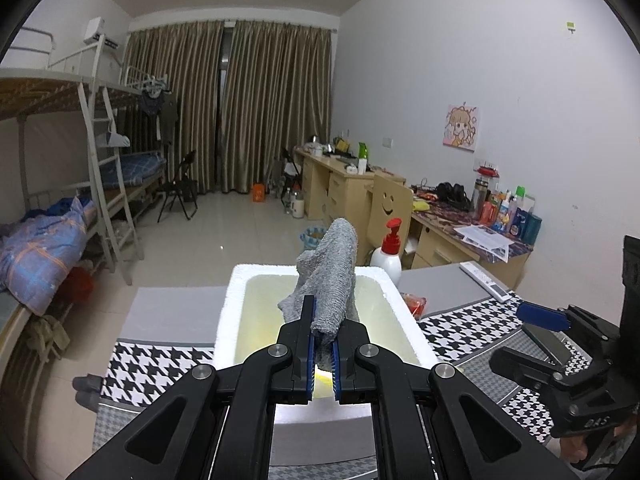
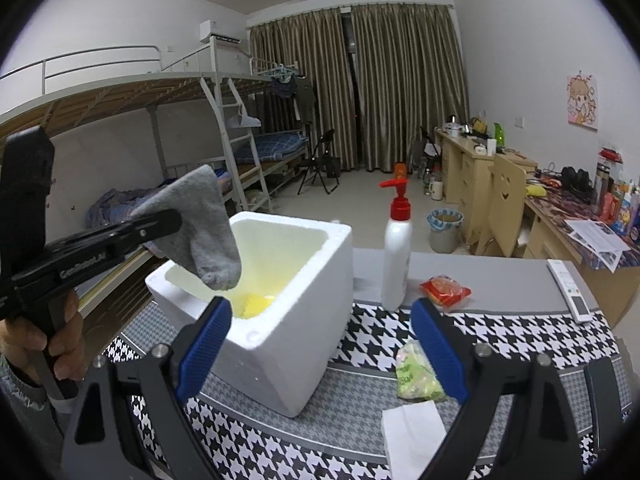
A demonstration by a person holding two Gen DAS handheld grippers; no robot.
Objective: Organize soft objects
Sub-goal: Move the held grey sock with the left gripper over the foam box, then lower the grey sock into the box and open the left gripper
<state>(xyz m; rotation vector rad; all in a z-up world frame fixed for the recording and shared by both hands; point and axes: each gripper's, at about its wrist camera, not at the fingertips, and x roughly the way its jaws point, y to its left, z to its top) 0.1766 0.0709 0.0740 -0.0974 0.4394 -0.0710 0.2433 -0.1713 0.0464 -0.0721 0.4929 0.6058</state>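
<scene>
The grey sock point(image 2: 200, 224) is dangling right over the white foam box point(image 2: 280, 320), pinched tight in the left gripper point(image 1: 323, 344), so it's mid-drop-off and just needs letting go, while the right gripper point(image 2: 320, 344) gapes empty with a green packet point(image 2: 416, 376) at its 4 o'clock.

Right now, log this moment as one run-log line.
left gripper: shut on grey sock | sock: above white foam box | right gripper: open, empty | box: yellow item inside
</scene>
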